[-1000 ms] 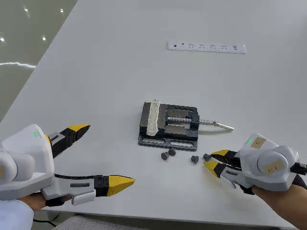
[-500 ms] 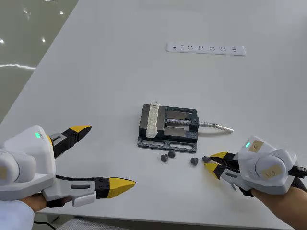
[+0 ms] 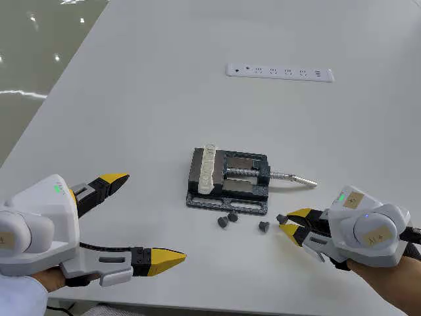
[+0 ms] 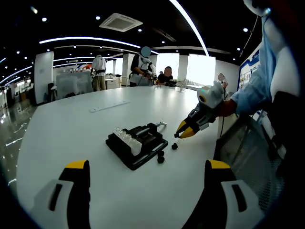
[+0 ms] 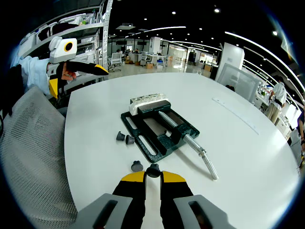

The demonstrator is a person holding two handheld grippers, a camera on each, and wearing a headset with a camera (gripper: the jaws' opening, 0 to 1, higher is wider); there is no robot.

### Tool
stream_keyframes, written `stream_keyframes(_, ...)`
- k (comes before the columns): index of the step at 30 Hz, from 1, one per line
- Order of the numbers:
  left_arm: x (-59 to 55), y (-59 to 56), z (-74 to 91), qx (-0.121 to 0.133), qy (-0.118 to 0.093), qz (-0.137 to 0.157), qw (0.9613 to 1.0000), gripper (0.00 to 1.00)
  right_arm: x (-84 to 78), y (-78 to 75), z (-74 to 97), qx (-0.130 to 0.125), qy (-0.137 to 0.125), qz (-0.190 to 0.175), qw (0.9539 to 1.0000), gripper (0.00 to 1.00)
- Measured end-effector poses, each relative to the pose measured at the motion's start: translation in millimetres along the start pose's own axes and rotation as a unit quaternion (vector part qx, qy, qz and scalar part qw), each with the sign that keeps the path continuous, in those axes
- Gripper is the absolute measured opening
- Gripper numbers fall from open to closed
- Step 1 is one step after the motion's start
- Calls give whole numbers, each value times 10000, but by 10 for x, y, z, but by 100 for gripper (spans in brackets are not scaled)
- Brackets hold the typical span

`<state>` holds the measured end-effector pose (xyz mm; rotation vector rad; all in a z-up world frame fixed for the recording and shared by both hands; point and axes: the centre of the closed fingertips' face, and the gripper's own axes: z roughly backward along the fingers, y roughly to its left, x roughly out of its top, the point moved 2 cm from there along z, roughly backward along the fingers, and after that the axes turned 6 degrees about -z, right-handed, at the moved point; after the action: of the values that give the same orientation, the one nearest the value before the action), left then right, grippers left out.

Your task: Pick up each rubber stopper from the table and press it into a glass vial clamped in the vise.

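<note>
Right tongs (image 3: 287,220) pinch one stopper (image 5: 153,170) at their tips, at 4 o'clock from the vise (image 3: 258,172). Three more stoppers (image 3: 232,216) lie on the bench (image 3: 164,99) at the vise's 6 o'clock. Clear vials (image 3: 209,168) stand clamped at its 9 o'clock end. Left tongs (image 3: 150,217) are spread wide at 8 o'clock, holding nothing.
</note>
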<state>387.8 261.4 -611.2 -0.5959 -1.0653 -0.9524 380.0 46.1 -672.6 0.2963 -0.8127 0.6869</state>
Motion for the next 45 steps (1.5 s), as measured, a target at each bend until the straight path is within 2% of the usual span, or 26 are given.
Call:
stream_keyframes(9,97,30,-116,-99,-167,-169,9997,97,379,67,133,227,-112,240,9994,7)
stream_keyframes(13,143,2,-197,-258,-295,-241,9989,95,538,83,183,337,-88,431,9985,7)
stream_keyframes(19,135,-72,-319,-486,-229,-487,9974,91,764,98,239,525,-90,506,9973,7)
stream_keyframes(24,153,-95,-368,-568,-268,-642,9960,86,864,148,257,674,36,545,9962,7)
stream_keyframes(26,151,-98,-389,-562,-249,-804,9949,83,873,165,250,767,122,573,9953,7)
stream_keyframes(29,170,-114,-428,-633,-286,-861,9939,79,904,230,250,919,292,626,9934,7)
stream_keyframes(37,246,-181,-537,-751,-406,-962,9917,71,1037,366,240,1250,507,684,9885,7)
stream_keyframes(43,312,-242,-602,-842,-471,-980,9905,57,1097,446,220,1416,695,824,9840,7)
stream_keyframes(45,348,-266,-619,-817,-530,-1106,9891,53,1119,476,218,1496,742,804,9827,7)
